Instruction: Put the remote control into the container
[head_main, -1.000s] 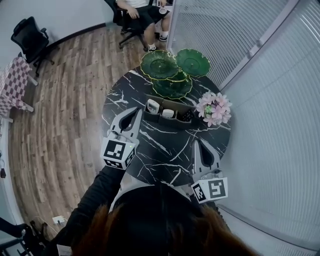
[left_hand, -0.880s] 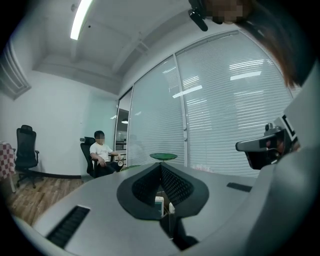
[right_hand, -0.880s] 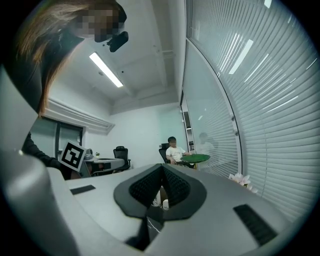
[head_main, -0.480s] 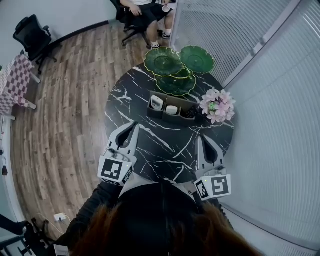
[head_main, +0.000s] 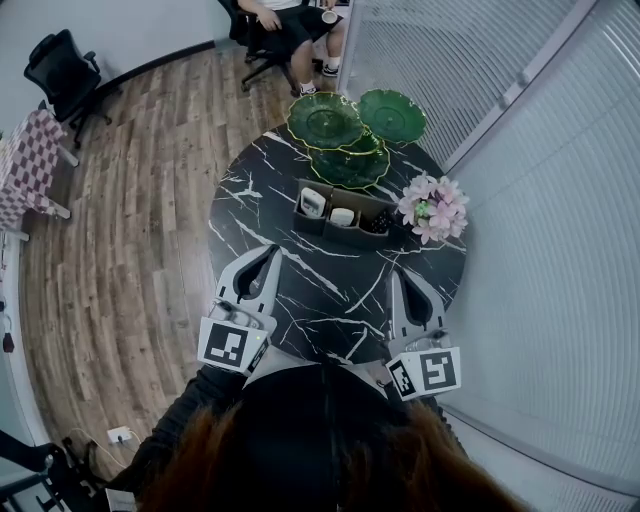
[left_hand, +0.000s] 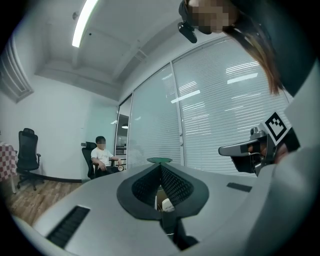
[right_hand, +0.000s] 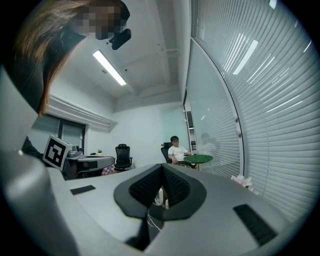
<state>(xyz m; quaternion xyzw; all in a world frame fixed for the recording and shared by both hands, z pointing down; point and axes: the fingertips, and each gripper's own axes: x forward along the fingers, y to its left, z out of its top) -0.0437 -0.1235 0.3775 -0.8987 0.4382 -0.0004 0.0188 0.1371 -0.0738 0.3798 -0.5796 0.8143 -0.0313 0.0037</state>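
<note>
A dark container (head_main: 352, 238) with three compartments stands on the round black marble table (head_main: 300, 300). White objects sit in its left compartment (head_main: 312, 203) and middle compartment (head_main: 343, 217), and something dark fills the right one; I cannot pick out the remote control. My left gripper (head_main: 268, 252) hovers over the table's near left, shut and empty, its tips (left_hand: 160, 167) pointing at the container. My right gripper (head_main: 393, 275) is shut and empty at the near right, its tips (right_hand: 161, 167) also facing the container.
A tiered stand of green plates (head_main: 345, 140) stands at the table's far edge, pink flowers (head_main: 430, 210) to the container's right. A seated person (head_main: 290, 15) and an office chair (head_main: 60, 65) are beyond. A glass wall with blinds (head_main: 520, 150) runs along the right.
My left gripper has drawn back from the container toward the table's near edge. The right gripper has stayed put. Both remain shut.
</note>
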